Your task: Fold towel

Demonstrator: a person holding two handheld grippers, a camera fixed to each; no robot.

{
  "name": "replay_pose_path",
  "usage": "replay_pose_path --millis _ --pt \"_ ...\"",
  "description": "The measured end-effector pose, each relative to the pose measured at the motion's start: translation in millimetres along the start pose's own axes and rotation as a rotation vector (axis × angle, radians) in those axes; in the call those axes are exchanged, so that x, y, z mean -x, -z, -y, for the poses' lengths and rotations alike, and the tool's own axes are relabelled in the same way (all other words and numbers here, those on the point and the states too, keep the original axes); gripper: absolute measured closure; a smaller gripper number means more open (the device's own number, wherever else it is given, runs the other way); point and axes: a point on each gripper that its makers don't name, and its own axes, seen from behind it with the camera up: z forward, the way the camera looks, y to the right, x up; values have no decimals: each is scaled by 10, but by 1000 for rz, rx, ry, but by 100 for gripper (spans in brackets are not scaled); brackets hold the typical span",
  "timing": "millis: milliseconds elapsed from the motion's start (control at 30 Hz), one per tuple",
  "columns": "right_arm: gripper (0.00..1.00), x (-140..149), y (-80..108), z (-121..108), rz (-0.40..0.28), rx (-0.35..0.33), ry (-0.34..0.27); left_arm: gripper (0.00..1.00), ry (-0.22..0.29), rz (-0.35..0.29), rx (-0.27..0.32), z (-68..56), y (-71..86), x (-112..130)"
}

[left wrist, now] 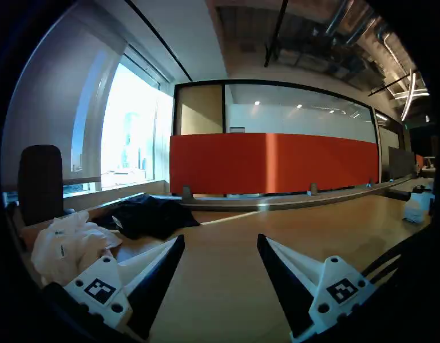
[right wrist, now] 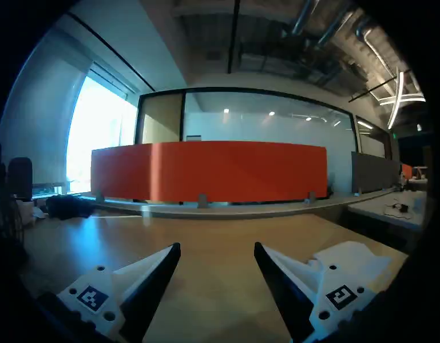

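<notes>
Left gripper [left wrist: 220, 236] & right gripper [right wrist: 217, 244] both gape wide w/ 0 held; crumpled white towel [left wrist: 71, 246] lies just left of left gripper, so it's prob. nearer.

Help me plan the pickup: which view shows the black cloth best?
The left gripper view: the black cloth lies crumpled on the table, close, beside a white cloth. In the right gripper view it is a small dark heap far off at left.
</notes>
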Motion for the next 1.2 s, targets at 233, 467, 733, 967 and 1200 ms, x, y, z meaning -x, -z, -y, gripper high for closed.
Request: replay_pose_path --millis 233,467,733,967,1200 --pt "1 1 2 1 0 0 0 6 0 0 0 2 -1 -4" --pt "1 0 5 3 0 0 0 6 0 0 0 8 -3 -15" --pt "1 2 6 -2 0 0 0 6 0 1 1 20 -1 -43" --pt "1 5 2 -5 0 0 0 6 -1 2 1 24 15 -68" --pt "1 2 2 -7 0 0 0 6 -1 3 1 20 18 -87"
